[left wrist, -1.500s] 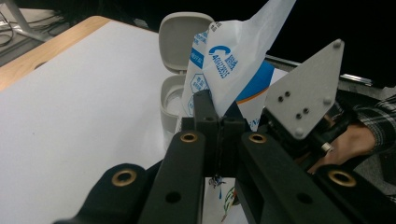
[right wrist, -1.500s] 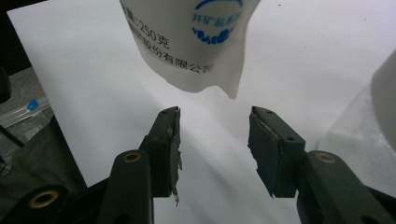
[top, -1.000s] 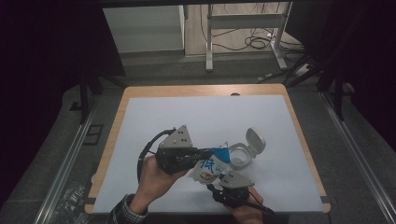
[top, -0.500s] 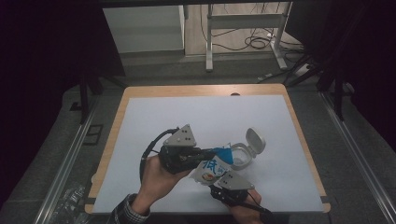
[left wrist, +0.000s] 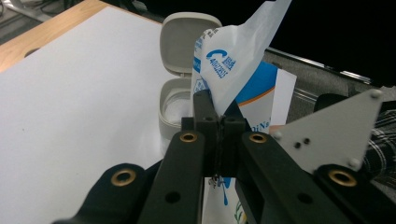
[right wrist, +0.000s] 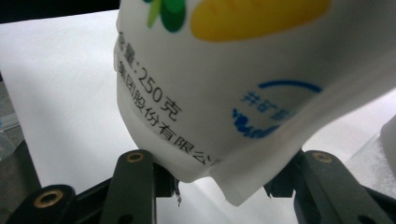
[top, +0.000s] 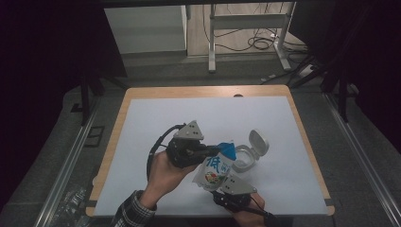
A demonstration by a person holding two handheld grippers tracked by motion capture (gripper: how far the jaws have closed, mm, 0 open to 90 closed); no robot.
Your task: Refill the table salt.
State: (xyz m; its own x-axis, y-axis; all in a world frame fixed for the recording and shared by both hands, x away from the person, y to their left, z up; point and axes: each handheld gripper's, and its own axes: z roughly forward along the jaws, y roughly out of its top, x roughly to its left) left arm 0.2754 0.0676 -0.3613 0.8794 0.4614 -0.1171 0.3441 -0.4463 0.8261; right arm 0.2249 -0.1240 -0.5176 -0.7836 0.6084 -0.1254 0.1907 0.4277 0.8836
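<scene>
My left gripper point(top: 215, 150) has black jaws with brass-coloured rivet rings and a plain grey three-cornered plate on top. My right gripper point(top: 226, 182) carries the same black jaws, brass rings and grey plate. The pouch point(top: 215, 169) between them is white, printed with blue characters and a blue band near its top; its lower face shows green leaf shapes, an orange-yellow patch, a blue arc and black text. The lidded container point(top: 248, 153) is off-white to pale grey, inside and out. The mat point(top: 189, 118) is plain white, without pattern. The table point(top: 142, 92) edge is light wood-coloured. My sleeve point(top: 130, 213) is a dark plaid with pale lines.
</scene>
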